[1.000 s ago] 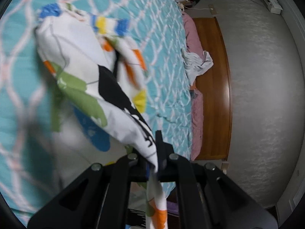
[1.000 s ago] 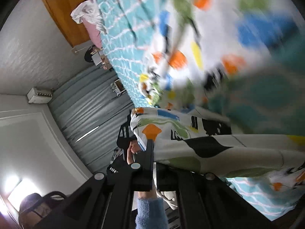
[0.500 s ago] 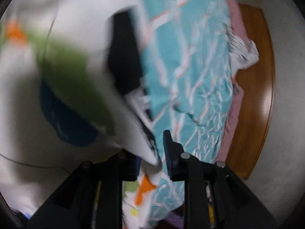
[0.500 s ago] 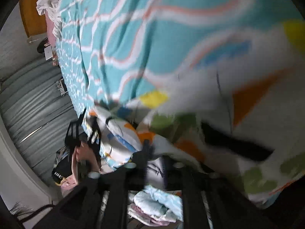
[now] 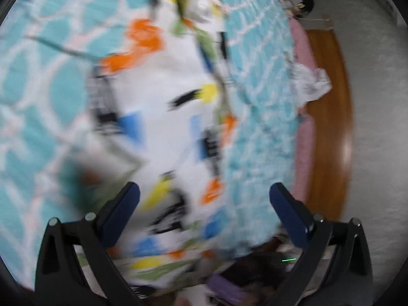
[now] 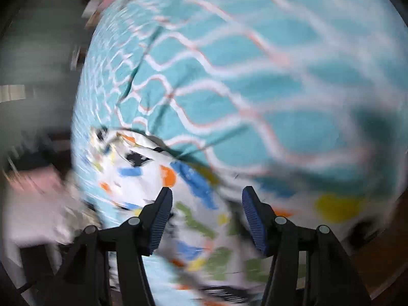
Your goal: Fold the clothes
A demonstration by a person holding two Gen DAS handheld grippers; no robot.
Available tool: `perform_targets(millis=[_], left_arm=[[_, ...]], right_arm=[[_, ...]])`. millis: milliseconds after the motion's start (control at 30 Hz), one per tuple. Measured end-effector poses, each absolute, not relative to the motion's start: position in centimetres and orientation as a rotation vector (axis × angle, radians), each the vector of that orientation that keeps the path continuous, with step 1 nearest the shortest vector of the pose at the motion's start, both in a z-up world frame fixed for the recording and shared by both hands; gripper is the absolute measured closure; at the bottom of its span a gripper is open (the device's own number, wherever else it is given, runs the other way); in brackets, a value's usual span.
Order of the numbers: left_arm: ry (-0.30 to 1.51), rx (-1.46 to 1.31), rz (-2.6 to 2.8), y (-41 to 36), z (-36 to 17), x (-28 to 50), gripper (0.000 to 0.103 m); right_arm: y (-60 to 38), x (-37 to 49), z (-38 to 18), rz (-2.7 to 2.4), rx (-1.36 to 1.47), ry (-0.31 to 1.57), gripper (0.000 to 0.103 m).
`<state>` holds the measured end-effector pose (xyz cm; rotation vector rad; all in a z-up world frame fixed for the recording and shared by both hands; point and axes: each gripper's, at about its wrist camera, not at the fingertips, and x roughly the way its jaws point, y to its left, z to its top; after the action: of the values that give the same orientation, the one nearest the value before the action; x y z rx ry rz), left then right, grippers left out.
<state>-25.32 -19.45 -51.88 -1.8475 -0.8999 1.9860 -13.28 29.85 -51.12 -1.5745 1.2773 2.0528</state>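
Observation:
A white garment with orange, blue, yellow, green and black patches lies spread on the teal bed cover. My left gripper hovers above its near end, jaws opening wide, pads clear of the cloth. In the right wrist view the same garment lies at the bed's near edge under my right gripper. Its jaws are opening too, and no cloth is pinched between the ribbed pads. Both views are blurred by motion.
The bed cover has a white and orange wave pattern. A pink sheet edge and a wooden bed frame run along the right, with crumpled white clothing on them. A pink and white pile shows at the left.
Both grippers were shut on the patterned garment, holding it up. They have let go and opened, and the garment now lies on the bed. Both hands swung fast across the bed.

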Motion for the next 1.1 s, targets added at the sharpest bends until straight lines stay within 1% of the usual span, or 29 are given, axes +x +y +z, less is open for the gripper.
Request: perform_targets(millis=[100,167,267,400,467,500,600,733,767,867,967,1033,1100], left_arm=[[-0.661,-1.850,2.144,-20.3,-50.5,-23.9,0.000],[-0.572,-1.824,2.213,-18.9,-50.0,-24.0,0.000],[-0.635,-1.786,2.274,-17.6,-49.6,-24.3,0.000],[-0.822,-1.750,2.372,-16.5,-49.6,-24.4,0.000],[-0.851,-1.691,2.490,-15.8,-49.4,-24.0,0.000],[-0.843,-1.688,2.550,-15.5,-49.5,-24.0,0.000],[-0.786,-1.745,2.657,-15.2,-50.8,-25.3,0.000],[-0.809,-1.725,2.673,-15.4,-51.8,-27.7,0.000],[-0.825,-1.711,2.680,-15.5,-51.8,-28.1,0.000],[-0.923,-1.680,2.635,-16.9,-52.6,-28.1,0.000],[-0.962,-1.714,2.597,-18.3,-53.4,-27.2,0.000],[-0.984,-1.720,2.591,-19.3,-53.7,-26.5,0.000],[-1.004,-1.719,2.591,-20.3,-53.8,-25.9,0.000]], right_arm=[[28.5,-18.3,-48.3,2.300,-1.624,0.822,0.044],[26.9,-23.1,-47.9,2.443,-1.663,0.568,0.044],[23.3,-31.7,-48.6,2.648,-1.736,0.338,0.044],[16.6,-43.0,-48.7,2.850,-1.797,0.113,0.044],[12.0,-47.9,-48.4,2.979,-1.757,-0.041,0.044],[9.9,-49.8,-48.3,3.025,-1.720,-0.096,0.044],[3.7,-54.9,-50.0,3.028,-1.793,-0.207,0.044],[-4.0,-58.5,-53.5,2.992,-1.890,-0.476,0.044],[-5.2,-59.0,-54.2,2.990,-1.900,-0.507,0.044],[-7.8,-60.2,-56.9,2.914,-2.016,-0.554,0.044],[-9.2,-59.9,-58.7,2.848,-2.077,-0.606,0.044],[-9.0,-59.1,-58.0,2.835,-2.115,-0.531,0.044],[-9.0,-57.9,-56.9,2.872,-2.053,-0.564,0.044]])
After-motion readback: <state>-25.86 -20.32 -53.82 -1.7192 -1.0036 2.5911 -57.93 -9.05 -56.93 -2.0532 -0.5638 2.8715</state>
